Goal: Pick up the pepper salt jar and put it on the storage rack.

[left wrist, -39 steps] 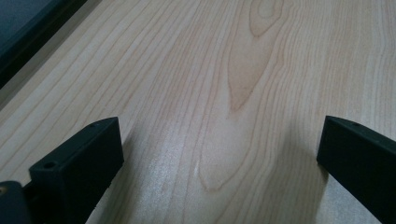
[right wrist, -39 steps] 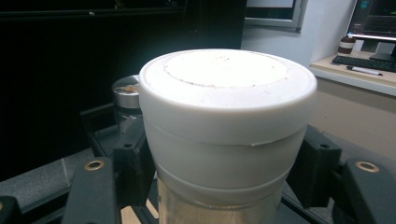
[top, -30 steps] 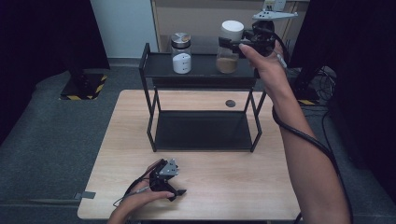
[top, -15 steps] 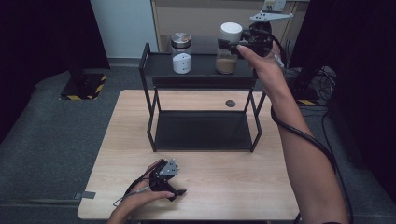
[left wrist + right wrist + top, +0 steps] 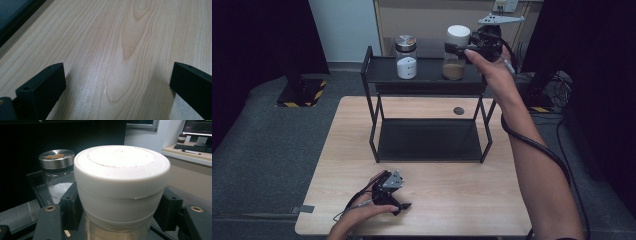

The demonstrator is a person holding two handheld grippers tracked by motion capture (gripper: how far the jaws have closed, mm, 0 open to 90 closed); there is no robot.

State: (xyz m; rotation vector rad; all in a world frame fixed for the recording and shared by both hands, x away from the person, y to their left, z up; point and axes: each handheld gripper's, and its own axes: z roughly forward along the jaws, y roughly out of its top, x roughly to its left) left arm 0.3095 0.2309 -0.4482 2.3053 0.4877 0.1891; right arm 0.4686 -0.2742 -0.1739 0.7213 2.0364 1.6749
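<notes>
My right gripper [image 5: 458, 48] is up at the far right of the black shelf rack [image 5: 373, 85], jaws clenched on the white-lidded jar [image 5: 456, 59] just under its lid [image 5: 121, 168]. The jar holds brown powder and stands upright on the rack's top shelf, right of centre. In the right gripper view the pads press both sides of the white collar.

Left of it on the same shelf, well apart, stands a steel-lidded jar [image 5: 405, 56] with white powder in the bottom.

My left gripper [image 5: 398, 201] rests on the wooden worktop [image 5: 462, 200] at the near edge, left of centre. Its jaws are released, spread wide over bare wood, nothing between them.

A small dark disc [image 5: 458, 110] lies on the worktop beyond the rack's lower shelf, towards the right.
</notes>
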